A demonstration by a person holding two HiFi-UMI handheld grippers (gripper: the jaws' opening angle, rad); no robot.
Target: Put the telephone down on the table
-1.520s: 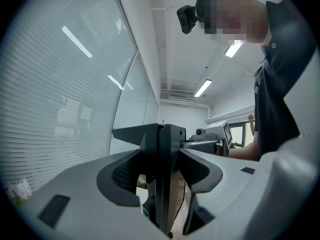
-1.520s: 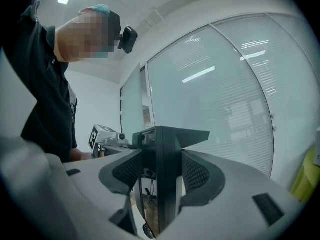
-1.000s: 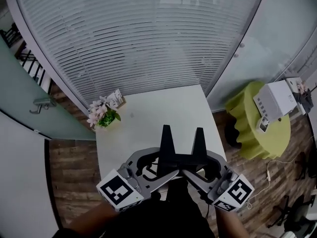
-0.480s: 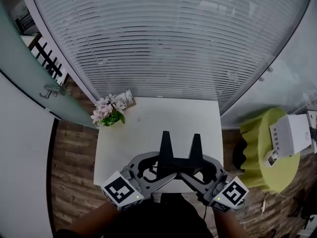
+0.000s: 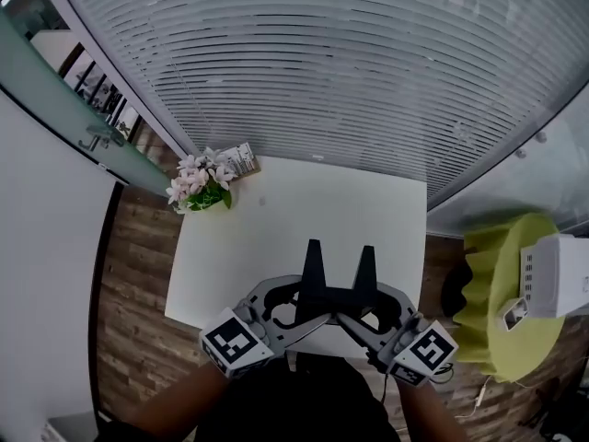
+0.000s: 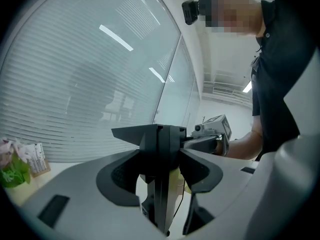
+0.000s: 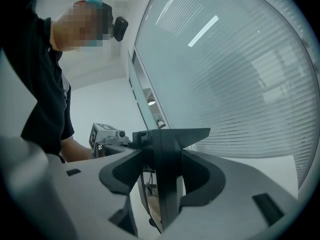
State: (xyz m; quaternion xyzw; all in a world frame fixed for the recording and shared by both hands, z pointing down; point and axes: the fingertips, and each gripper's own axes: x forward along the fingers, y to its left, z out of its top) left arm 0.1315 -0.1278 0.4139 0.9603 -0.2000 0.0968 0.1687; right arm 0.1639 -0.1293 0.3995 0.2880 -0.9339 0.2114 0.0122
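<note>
The left hand-held gripper (image 5: 293, 309) and the right hand-held gripper (image 5: 363, 313) each squeeze one side of the black telephone (image 5: 339, 284), with its two prongs pointing up. A second ago it hung at the near edge of the white worktop (image 5: 276, 219). Now both have come forward and lower, so it is over the near part of the worktop. I think it still needs to go down a bit before they let go.
</note>
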